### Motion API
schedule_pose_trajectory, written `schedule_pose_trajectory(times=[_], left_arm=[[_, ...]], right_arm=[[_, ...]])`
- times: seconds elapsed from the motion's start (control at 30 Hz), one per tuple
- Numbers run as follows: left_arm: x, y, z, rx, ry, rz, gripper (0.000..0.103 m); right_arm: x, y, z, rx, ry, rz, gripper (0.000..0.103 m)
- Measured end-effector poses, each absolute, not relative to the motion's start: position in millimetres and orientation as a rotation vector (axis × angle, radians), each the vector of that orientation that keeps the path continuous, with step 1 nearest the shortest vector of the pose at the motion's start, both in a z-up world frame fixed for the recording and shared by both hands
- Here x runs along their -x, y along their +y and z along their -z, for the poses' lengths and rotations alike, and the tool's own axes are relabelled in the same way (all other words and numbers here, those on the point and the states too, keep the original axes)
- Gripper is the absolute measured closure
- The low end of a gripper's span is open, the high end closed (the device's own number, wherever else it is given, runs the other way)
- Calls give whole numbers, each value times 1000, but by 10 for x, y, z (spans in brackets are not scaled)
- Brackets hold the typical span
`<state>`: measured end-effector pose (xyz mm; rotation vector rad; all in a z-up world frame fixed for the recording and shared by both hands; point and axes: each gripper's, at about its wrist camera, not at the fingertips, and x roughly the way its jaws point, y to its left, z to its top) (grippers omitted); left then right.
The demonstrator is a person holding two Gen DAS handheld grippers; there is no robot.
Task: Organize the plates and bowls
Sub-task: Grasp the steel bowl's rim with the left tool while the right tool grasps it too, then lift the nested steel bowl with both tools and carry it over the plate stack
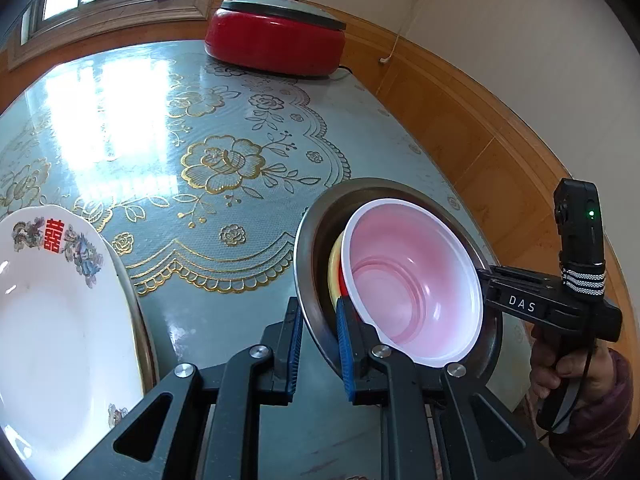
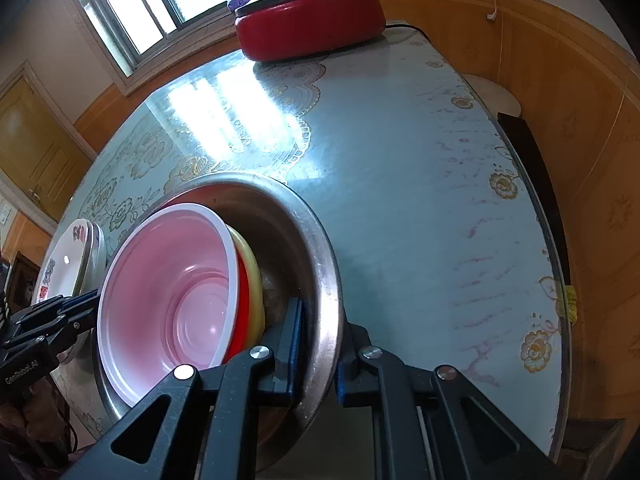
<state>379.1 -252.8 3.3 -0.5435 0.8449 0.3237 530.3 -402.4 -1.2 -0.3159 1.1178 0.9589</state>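
A steel basin (image 1: 310, 240) (image 2: 320, 264) holds a pink-lined white bowl (image 1: 412, 276) (image 2: 172, 296) stacked over a red bowl (image 2: 240, 300) and a yellow bowl (image 2: 254, 280). My left gripper (image 1: 318, 344) straddles the basin's near rim, one finger inside and one outside, shut on it. My right gripper (image 2: 318, 356) is shut on the opposite rim the same way. The basin is tilted and its underside is hidden. A stack of white plates (image 1: 52, 320) (image 2: 70, 256) with a red character sits at the left.
A red electric pot with a grey lid (image 1: 276, 32) (image 2: 312, 16) stands at the table's far end. The blue floral tablecloth (image 1: 224, 140) covers the round table. Its right edge (image 2: 560, 280) lies near the wooden wall panel.
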Motion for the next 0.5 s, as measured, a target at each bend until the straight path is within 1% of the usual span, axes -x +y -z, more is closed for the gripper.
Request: schedule_pose_trajectory(times=[0.17, 0.23, 0.5], left_arm=[[-3812, -2571, -46, 514, 857, -346, 86], [-3818, -2573, -45, 508, 858, -346, 85], [-3837, -2574, -36, 502, 855, -353, 86]], right_arm=[[-5257, -3989, 63, 335, 1137, -953, 91], [-5233, -3983, 69, 341, 1128, -956, 94], [-5245, -4015, 73, 332, 1130, -958, 94]])
